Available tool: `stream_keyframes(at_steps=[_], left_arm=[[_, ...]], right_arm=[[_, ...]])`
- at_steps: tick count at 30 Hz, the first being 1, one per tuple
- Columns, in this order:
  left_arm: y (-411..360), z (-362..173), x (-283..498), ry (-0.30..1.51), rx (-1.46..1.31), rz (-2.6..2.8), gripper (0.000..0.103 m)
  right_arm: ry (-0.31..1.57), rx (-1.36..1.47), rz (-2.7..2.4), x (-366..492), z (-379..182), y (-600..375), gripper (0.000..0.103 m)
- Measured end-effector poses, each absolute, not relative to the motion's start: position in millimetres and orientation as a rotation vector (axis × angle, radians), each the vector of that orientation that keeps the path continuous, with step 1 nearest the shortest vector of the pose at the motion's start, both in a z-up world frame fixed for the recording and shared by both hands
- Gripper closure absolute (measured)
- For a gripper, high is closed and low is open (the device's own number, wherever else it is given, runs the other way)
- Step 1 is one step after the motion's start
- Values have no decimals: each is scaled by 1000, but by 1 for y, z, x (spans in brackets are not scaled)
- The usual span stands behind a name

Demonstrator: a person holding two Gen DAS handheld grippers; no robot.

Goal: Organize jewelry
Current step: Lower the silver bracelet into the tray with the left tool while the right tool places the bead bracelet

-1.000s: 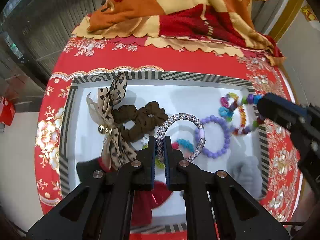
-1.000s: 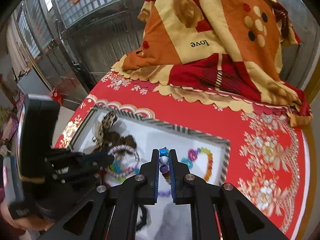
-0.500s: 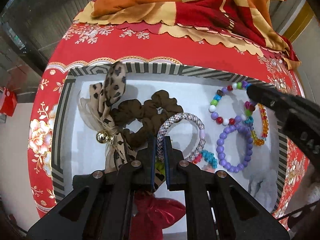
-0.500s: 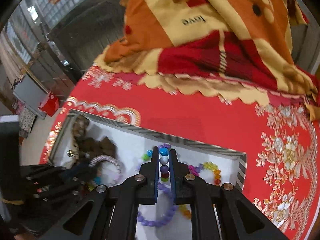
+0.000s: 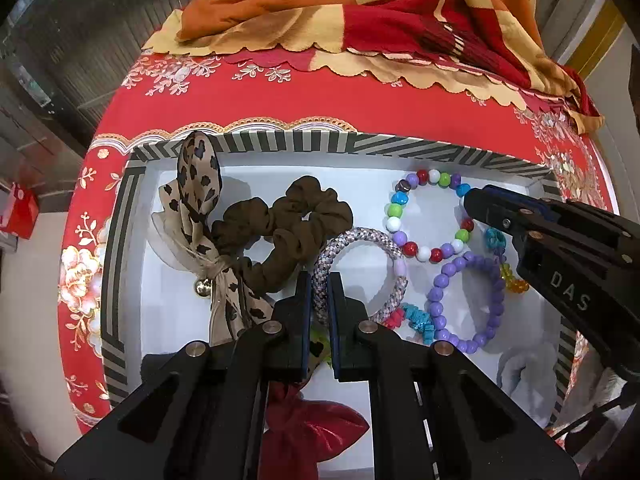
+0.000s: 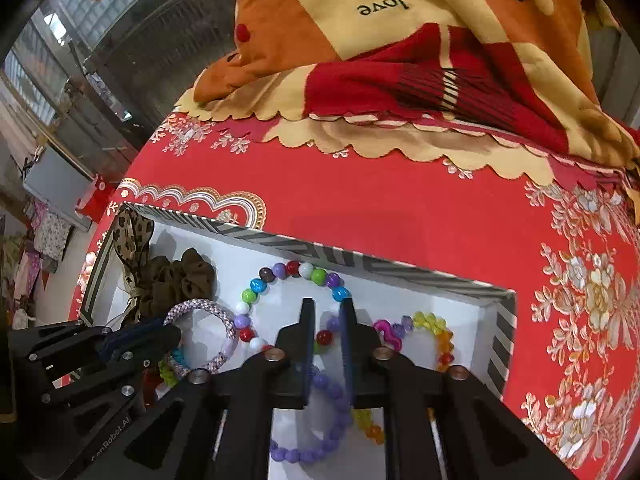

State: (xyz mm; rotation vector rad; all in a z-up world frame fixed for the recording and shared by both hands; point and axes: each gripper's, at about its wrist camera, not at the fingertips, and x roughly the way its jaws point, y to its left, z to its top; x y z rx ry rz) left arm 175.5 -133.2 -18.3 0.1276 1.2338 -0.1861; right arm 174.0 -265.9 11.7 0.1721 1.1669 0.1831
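Red tablecloth (image 6: pixel 400 216), right view alone: window grid (image 6: pixel 80 12)

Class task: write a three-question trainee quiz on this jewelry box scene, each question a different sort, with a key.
1. True or false: the left gripper is clamped on the braided bracelet.
2. Which lies nearest the leopard-print bow? A purple bead bracelet B brown scrunchie C multicolour bead bracelet
3. Fill in: the box rim is patterned with black and white ____.

Key: 1 true; 2 B; 3 stripes.
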Motion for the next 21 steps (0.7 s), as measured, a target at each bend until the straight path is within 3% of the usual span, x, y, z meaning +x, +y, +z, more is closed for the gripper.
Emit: stream_keyframes(at_steps=[5, 10, 21], left_arm=[[-133, -15, 170, 1229, 134, -178, 92], [-129, 0, 157, 1197, 125, -182, 70], [-107, 44, 94, 1074, 144, -150, 68]], right_arm=[[1135, 191, 184, 160, 28, -270, 81], [1094, 206, 172, 136, 48, -274, 78], [1007, 240, 120, 50, 87, -269, 69]])
